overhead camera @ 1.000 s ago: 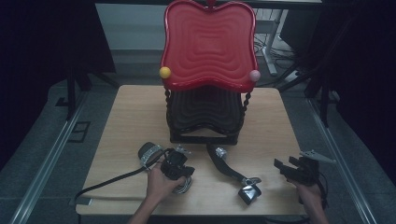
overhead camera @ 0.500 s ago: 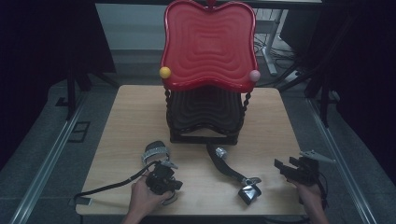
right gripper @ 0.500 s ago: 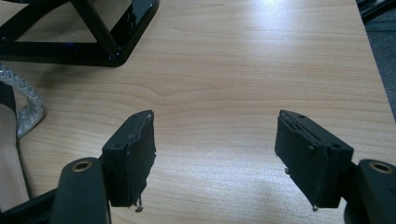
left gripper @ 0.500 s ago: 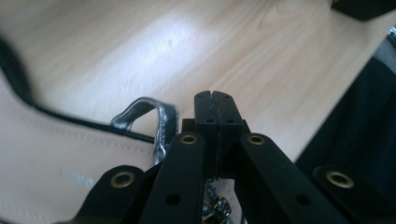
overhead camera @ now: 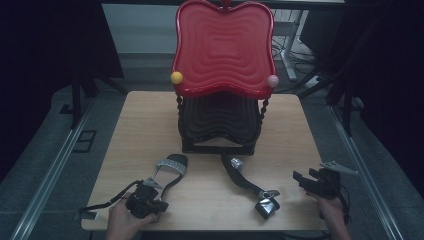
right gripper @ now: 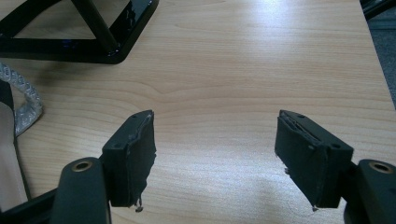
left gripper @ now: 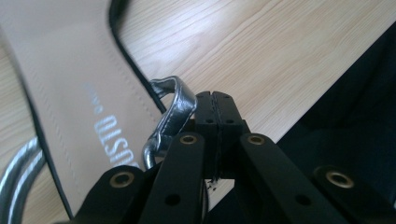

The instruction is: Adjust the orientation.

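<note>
On the wooden worktop (overhead camera: 150,120), a black sandal (overhead camera: 169,169) is seen near the front left, its silver strap (left gripper: 170,112) lying just beside the left tool (overhead camera: 145,199), whose jaws are pressed fully together; whether anything is pinched between them cannot be told. A second sandal (overhead camera: 250,187) lies right of centre, before a red-and-black stand (overhead camera: 222,75). The right tool (overhead camera: 312,181) is held wide open and empty above bare wood at the front right.

left sandal (left gripper: 88,102) insole lettering cut off, tongs (left gripper: 215,105) hiding its strap end
</note>
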`<state>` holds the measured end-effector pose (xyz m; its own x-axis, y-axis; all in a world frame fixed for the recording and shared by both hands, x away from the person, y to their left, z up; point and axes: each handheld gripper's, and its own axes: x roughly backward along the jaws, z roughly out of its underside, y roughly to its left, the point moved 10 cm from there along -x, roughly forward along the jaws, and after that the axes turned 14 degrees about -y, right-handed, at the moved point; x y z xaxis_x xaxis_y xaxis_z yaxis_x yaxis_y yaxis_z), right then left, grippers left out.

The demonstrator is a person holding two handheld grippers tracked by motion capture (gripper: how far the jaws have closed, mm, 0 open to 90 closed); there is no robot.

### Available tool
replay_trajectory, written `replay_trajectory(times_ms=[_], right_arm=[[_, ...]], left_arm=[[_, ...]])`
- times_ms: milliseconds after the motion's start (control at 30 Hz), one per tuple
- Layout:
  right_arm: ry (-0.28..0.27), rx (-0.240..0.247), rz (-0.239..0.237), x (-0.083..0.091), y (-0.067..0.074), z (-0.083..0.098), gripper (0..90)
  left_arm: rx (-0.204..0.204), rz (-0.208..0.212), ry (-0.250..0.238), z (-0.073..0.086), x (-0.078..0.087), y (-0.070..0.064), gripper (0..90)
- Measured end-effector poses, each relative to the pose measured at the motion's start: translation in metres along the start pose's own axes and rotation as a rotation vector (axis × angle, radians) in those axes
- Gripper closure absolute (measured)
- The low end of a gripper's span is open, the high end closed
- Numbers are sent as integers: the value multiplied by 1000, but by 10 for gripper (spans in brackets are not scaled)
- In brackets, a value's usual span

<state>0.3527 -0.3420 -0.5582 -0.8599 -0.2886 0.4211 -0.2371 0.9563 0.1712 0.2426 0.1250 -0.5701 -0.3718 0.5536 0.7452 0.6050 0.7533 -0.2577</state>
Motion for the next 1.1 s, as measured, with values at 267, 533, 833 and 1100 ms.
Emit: replay_trajectory(times_ms=[267, 533, 833, 1100], right_arm=[[3, 7, 1, -1, 0, 1, 291], [3, 9, 3, -1, -1, 1, 290], [7, 14, 3, -2, 2, 2, 290], [6, 14, 9, -2, 1, 2, 289]], left_arm=[[-2, -46, 12, 4, 14, 19, 891], [-31, -52, 12, 5, 18, 26, 824], [-76, 91, -54, -9, 25, 6, 548], [-56, 171, -111, -45, 33, 6, 457]])
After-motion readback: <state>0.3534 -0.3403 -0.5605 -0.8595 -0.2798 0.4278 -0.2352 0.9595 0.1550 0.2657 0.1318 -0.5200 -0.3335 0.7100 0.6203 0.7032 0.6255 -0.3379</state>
